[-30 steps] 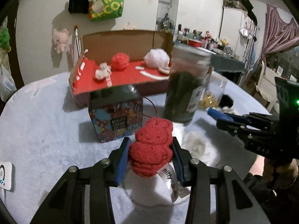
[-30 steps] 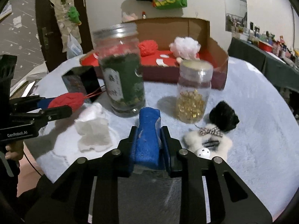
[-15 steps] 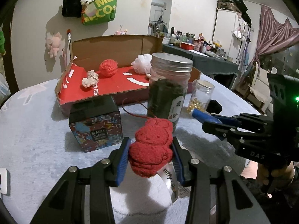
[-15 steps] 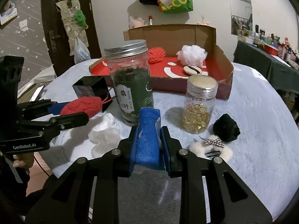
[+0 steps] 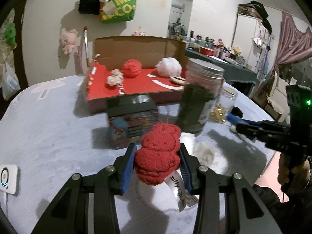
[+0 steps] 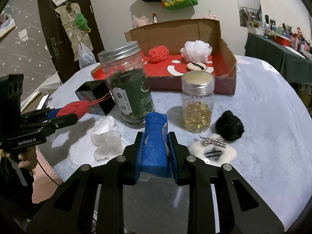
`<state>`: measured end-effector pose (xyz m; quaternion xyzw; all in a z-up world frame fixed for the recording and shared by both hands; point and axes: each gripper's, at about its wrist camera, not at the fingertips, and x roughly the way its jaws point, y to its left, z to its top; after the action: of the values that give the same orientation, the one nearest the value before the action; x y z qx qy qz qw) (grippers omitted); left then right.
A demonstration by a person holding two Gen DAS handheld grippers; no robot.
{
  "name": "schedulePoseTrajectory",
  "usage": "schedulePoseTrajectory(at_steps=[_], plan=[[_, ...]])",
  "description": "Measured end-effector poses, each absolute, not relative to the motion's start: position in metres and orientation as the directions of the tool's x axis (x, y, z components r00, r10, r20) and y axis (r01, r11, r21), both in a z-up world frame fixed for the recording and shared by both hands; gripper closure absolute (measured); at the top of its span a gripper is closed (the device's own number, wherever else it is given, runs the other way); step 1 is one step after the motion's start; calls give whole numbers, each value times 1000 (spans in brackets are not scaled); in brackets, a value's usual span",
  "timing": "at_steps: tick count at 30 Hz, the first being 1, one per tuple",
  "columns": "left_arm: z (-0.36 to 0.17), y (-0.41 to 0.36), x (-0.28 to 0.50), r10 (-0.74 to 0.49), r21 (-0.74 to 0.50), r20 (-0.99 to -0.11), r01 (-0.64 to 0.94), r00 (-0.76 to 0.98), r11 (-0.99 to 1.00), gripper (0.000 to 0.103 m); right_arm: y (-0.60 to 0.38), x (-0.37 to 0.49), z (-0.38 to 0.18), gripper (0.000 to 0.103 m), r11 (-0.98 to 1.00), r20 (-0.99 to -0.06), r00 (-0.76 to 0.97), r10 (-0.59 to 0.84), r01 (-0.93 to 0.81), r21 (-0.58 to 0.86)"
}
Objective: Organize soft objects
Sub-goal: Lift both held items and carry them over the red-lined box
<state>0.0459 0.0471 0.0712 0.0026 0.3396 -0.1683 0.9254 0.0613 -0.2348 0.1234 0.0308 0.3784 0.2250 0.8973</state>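
My left gripper (image 5: 157, 157) is shut on a red knitted plush (image 5: 159, 156) with a white label, held above the pale tablecloth in front of a patterned box (image 5: 132, 124). My right gripper (image 6: 155, 144) is shut on a blue sponge block (image 6: 155, 146). The open cardboard box with a red floor (image 6: 226, 58) stands at the back of the table and holds a red mesh ball (image 6: 159, 53), a white puff (image 6: 196, 50) and a small cream plush (image 5: 115, 77). On the cloth lie a crumpled white tissue (image 6: 105, 138), a black pompom (image 6: 230, 125) and a white fluffy clip with a bow (image 6: 212, 147).
A tall jar of dark leaves (image 6: 128, 89) and a smaller jar of gold capsules (image 6: 197, 105) stand between the grippers and the cardboard box. A white device (image 5: 7, 176) lies at the table's left edge. A hand (image 5: 292, 170) holds the right gripper's handle.
The left wrist view has swung back: the patterned box and the leaf jar sit closer and more central than half a second ago. The right view has risen slightly. Both grips are unchanged.
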Motion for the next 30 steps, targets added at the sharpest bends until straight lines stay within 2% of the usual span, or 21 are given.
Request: schedulePoseTrajectory(at_steps=[18, 30], plan=[[69, 130, 50, -137, -77, -645, 115, 752, 990, 58, -279, 74, 122, 80, 915, -689, 608, 395, -329, 234], [67, 140, 81, -160, -28, -632, 183, 759, 983, 58, -309, 102, 124, 80, 912, -703, 589, 398, -337, 235]])
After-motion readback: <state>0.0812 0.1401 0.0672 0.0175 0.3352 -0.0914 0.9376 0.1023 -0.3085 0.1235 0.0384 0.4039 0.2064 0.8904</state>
